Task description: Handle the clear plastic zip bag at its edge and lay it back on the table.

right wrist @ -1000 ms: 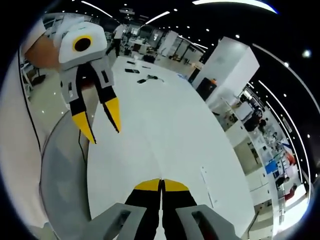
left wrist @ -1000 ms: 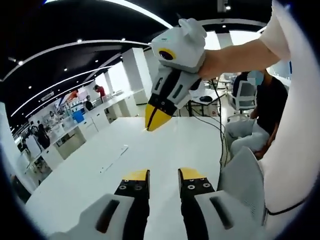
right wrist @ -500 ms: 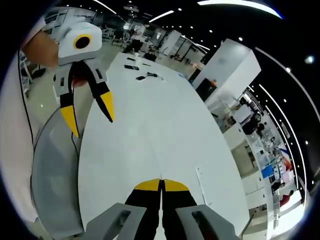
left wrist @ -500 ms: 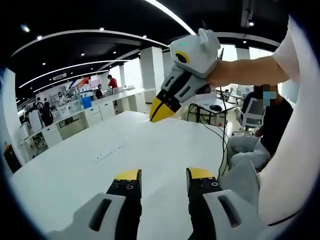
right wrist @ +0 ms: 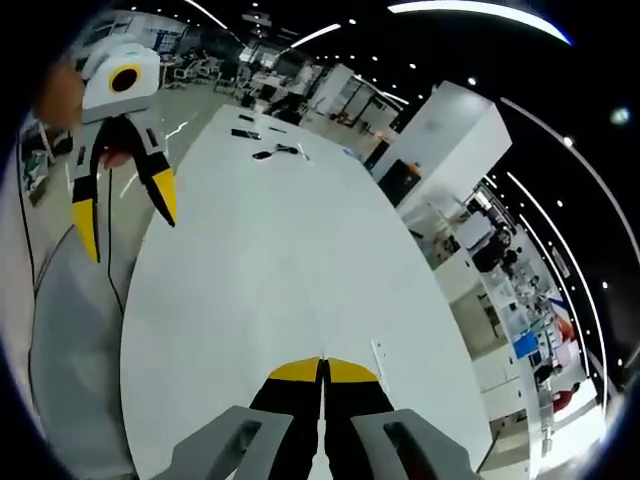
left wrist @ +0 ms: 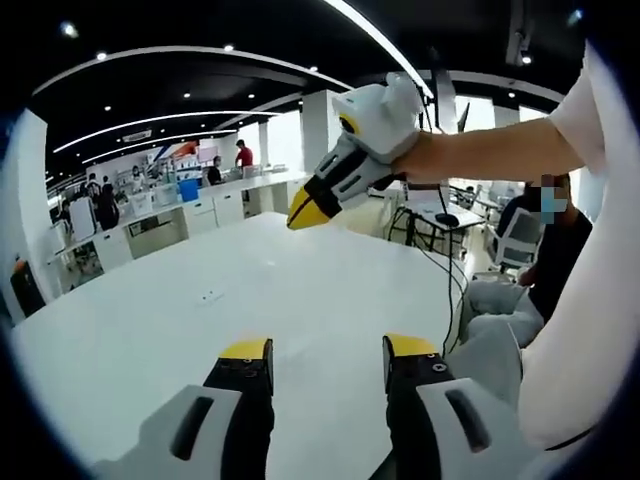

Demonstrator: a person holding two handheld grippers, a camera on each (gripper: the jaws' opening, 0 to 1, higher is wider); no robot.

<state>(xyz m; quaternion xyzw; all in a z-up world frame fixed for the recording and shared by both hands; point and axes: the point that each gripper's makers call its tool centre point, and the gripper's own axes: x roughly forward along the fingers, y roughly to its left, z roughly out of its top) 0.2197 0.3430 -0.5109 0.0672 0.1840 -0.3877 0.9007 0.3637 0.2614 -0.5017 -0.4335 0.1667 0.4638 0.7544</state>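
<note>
"How much room is there on the table [right wrist: 260, 260]?"

"Plenty. The white tabletop runs long and open down its middle. A few small dark things [right wrist: 262, 143] lie near the far end, and a thin strip [right wrist: 380, 350] lies by one long edge."

"And the grippers?"

"The left gripper [left wrist: 328, 350] is up by the other long edge with its jaws wide apart. The right gripper [right wrist: 322, 370] is above the near end, jaws pressed together."

"The bag?"

"I cannot tell where it lies."
</note>
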